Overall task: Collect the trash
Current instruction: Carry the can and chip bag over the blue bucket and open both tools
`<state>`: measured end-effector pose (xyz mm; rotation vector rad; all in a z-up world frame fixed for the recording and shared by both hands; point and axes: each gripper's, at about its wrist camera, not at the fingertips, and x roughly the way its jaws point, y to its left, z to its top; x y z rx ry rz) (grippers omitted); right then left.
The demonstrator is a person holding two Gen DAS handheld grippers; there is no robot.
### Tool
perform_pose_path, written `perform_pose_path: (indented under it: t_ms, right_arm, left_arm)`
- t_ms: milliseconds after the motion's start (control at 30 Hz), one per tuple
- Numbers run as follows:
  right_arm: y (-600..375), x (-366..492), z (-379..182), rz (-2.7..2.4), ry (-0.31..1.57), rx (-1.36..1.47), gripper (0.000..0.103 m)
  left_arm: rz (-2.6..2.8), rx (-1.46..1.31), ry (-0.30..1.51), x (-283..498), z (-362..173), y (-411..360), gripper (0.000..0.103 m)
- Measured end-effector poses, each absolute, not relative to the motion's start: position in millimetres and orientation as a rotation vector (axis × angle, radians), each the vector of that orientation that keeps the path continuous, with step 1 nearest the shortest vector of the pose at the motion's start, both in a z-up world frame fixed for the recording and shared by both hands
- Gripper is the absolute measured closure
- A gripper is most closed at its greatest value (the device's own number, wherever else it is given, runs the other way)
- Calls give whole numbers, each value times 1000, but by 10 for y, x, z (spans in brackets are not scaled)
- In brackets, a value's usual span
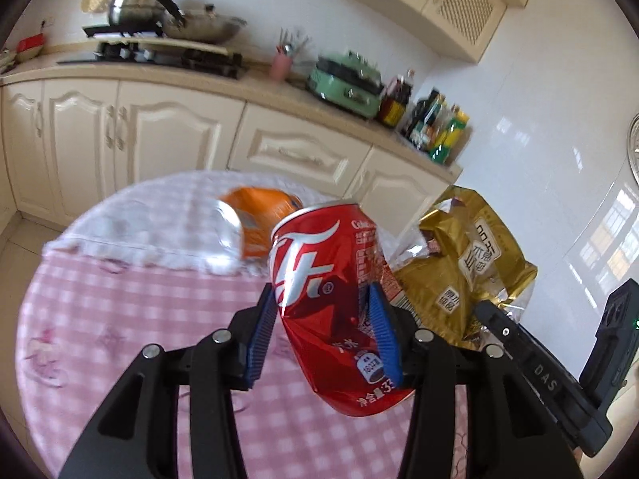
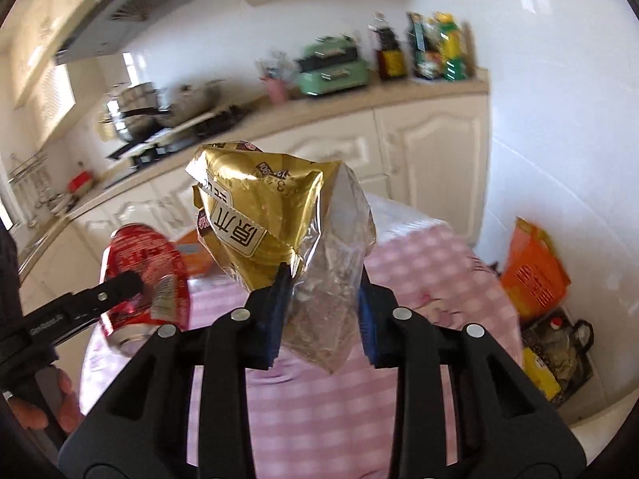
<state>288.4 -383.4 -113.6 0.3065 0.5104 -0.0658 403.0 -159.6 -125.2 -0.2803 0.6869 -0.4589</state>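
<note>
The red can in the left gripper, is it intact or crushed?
Crushed. The red can shows deep dents and creases where the left gripper pinches its body.

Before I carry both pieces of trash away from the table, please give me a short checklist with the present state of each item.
1. Left gripper shut on the red can: ok.
2. Can held straight: not ok, it is dented and tilted.
3. Right gripper shut on the gold snack bag: ok.
4. Both lifted off the pink tablecloth: ok.
5. Orange packet collected: not ok, it lies on the table.
6. Trash bin location: cannot tell.
</note>
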Motion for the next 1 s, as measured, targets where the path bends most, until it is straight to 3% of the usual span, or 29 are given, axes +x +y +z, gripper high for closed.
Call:
perform_pose_path:
  t_ms: [533, 733, 1000]
  right_arm:
    - [-1063, 2548, -960, 364, 549, 150, 72]
    - [-48, 2574, -1189, 491, 624, 73, 72]
    - [1024, 2852, -2032, 553, 800, -99, 72]
  left_arm:
    - [-37, -269, 548, 2938, -1041, 920, 58]
    - [133, -342, 596, 2715, -1439, 1980, 58]
    - [276, -475, 750, 2785, -2292, 2916, 58]
